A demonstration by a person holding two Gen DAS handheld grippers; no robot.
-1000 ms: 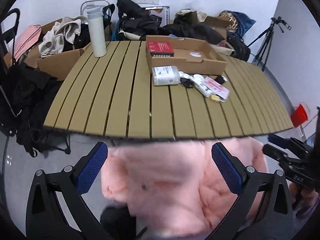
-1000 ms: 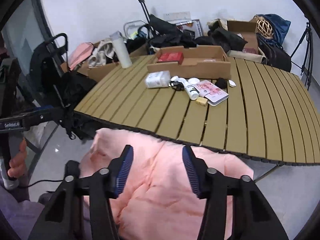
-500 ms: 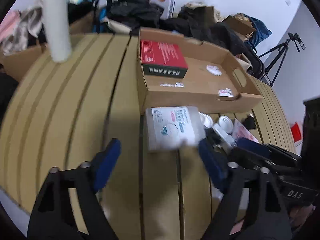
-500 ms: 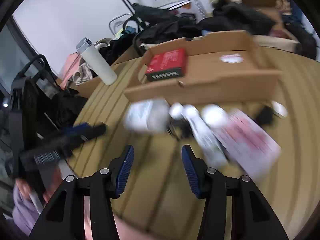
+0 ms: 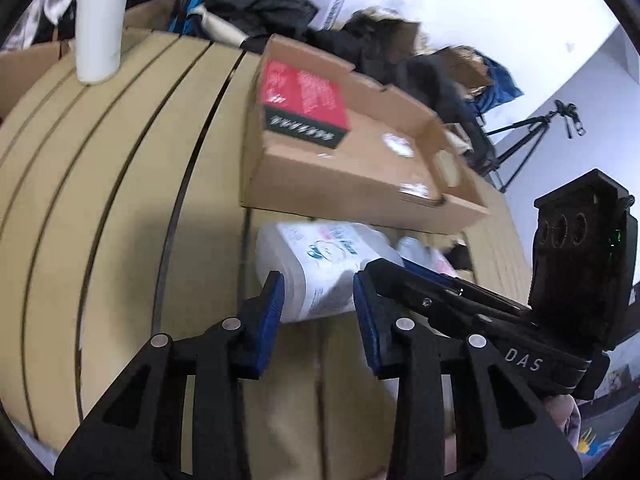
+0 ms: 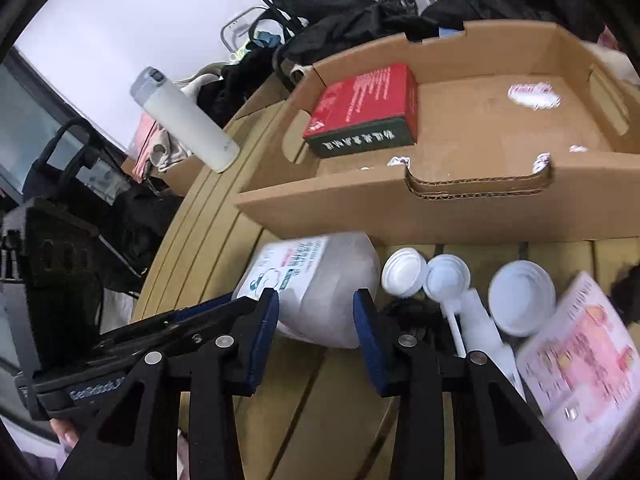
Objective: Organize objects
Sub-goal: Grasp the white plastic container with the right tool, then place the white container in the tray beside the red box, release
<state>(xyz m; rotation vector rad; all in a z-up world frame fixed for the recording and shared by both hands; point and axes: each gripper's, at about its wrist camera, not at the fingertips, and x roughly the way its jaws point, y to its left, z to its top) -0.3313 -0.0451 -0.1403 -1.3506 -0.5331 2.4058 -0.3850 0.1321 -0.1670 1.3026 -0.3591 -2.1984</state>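
- A white plastic pack with a blue-printed label [image 6: 316, 292] lies on the tan slatted table [image 5: 120, 184], just in front of the shallow brown cardboard tray [image 6: 460, 208].
- Inside the tray, a red box with a dark green side [image 6: 366, 110] sits at the left end, with a small white-and-pink sticker [image 6: 534, 94] toward the right.
- To the right of the pack lie round white lids [image 6: 404, 272], a white pump bottle [image 6: 476, 324], a tangle of black cord [image 6: 416, 316] and a pink printed leaflet [image 6: 576, 356].
- A tall white flask with a grey cap [image 6: 184, 118] stands at the table's far left; dark bags and clothes pile up beyond the tray.
- A second ago both claws hung over pink quilted fabric off the table's edge; now they are over the table at the pack.
- The left gripper [image 5: 318, 296] comes in low from the pack's left end, its blue pads either side of the pack; whether they press it I cannot tell.
- The right gripper [image 6: 316, 320] reaches from the front, partly spread around the pack's rounded end, contact unclear.
- Each gripper's black body crosses the other's view.
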